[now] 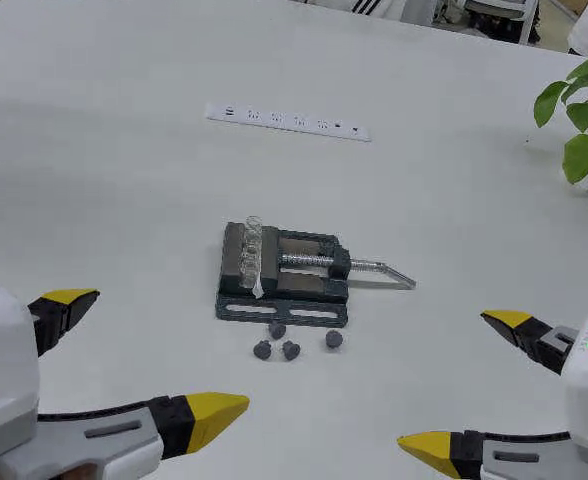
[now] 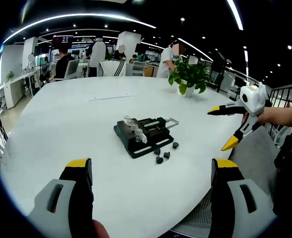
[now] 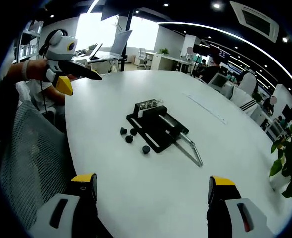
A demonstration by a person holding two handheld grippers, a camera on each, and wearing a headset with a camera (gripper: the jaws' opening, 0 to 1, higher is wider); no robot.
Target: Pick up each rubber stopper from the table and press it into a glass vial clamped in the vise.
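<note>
The headset feed cuts off both tools at the bottom. Of the left gripper I get a white body and two yellow-tipped fingers, spread wide with nothing between them. The right gripper looks the same, fingers wide apart and empty, with its body running out of the lower right corner. Both hang by the near edge of the table, well apart from the work.

The glass vials are the hardest thing to read. They are clear and stand upright in a short row at the left end of the vise, blurring into one another. I make out several but cannot count them for sure, nor tell whether any mouth is plugged. In both gripper views they are no more than a pale glint on the dark block.

The vise is dark grey and low, with a bright screw and a handle pointing toward the table's right edge. It sits around the middle of the table, well in from every edge.

Four rubber stoppers lie loose on the table just beside the vise's near side, between it and the near edge. They are small, dark grey and round, three close together and one a little off to the right. None touches a gripper.

Toward the far edge lies a white power strip. By the right edge a plant is cut off by the frame.
</note>
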